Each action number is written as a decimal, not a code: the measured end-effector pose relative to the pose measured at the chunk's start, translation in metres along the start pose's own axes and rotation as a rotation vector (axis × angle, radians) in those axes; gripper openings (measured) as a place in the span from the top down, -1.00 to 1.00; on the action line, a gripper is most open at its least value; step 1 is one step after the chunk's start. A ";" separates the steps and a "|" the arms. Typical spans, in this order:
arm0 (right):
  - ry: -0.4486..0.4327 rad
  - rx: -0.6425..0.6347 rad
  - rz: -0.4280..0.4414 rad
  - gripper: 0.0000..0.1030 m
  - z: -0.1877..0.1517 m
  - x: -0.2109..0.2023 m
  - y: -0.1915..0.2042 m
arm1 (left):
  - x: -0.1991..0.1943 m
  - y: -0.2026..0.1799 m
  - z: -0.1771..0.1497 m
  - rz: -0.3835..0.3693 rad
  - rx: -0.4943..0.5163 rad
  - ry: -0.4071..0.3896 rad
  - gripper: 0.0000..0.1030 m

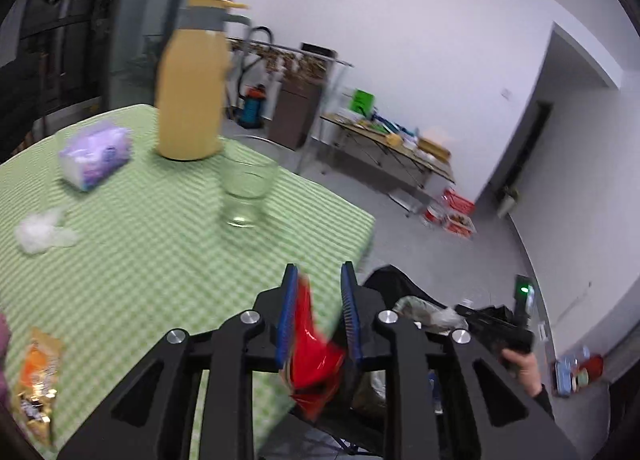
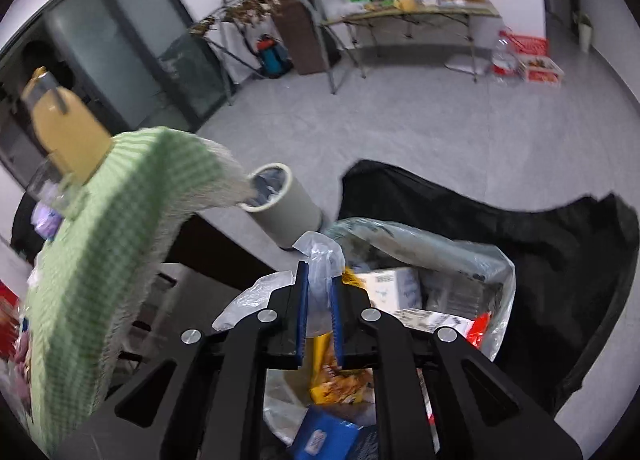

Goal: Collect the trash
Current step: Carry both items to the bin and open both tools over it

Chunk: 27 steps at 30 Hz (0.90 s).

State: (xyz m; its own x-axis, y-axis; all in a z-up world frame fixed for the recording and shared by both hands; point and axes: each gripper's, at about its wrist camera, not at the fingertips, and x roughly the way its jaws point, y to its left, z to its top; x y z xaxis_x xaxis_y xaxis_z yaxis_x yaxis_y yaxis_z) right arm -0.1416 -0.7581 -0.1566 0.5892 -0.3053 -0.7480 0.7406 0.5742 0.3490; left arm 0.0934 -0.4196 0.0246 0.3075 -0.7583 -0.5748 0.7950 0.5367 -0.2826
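Our left gripper (image 1: pixel 318 292) tilts down at lower centre, jaws narrow, red wrapper (image 1: pixel 316 356) between them; right gripper (image 2: pixel 320 292) pinches the clear trash bag (image 2: pixel 460 260), stuffed with packets, bottom centre

Green-checked table (image 1: pixel 168 260) — jug (image 1: pixel 191 84), glass (image 1: pixel 246 192), tissues (image 1: pixel 96 154).
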 end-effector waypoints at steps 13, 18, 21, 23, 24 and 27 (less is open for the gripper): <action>-0.057 -0.043 -0.112 0.01 -0.024 -0.034 -0.025 | 0.075 -0.058 -0.046 -0.107 0.144 0.183 0.85; -0.009 -0.072 -0.161 -0.17 -0.039 -0.036 -0.030 | 0.111 -0.080 -0.083 -0.035 0.266 0.317 0.84; 0.002 -0.072 -0.176 -0.24 -0.046 -0.041 -0.030 | 0.122 -0.085 -0.098 -0.042 0.262 0.353 0.72; 0.005 -0.087 -0.191 -0.28 -0.051 -0.045 -0.027 | 0.128 -0.085 -0.098 -0.051 0.219 0.357 0.57; 0.008 -0.090 -0.196 -0.29 -0.054 -0.047 -0.027 | 0.132 -0.089 -0.098 -0.055 0.211 0.363 0.57; 0.022 -0.117 -0.220 -0.29 -0.061 -0.052 -0.020 | 0.141 -0.113 -0.099 -0.077 0.244 0.378 0.57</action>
State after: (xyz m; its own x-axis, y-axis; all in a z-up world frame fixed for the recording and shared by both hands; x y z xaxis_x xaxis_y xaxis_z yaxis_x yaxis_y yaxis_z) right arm -0.2071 -0.7074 -0.1589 0.4097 -0.4165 -0.8116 0.8072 0.5799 0.1099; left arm -0.0050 -0.5506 -0.0999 0.0663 -0.5796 -0.8122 0.9219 0.3469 -0.1723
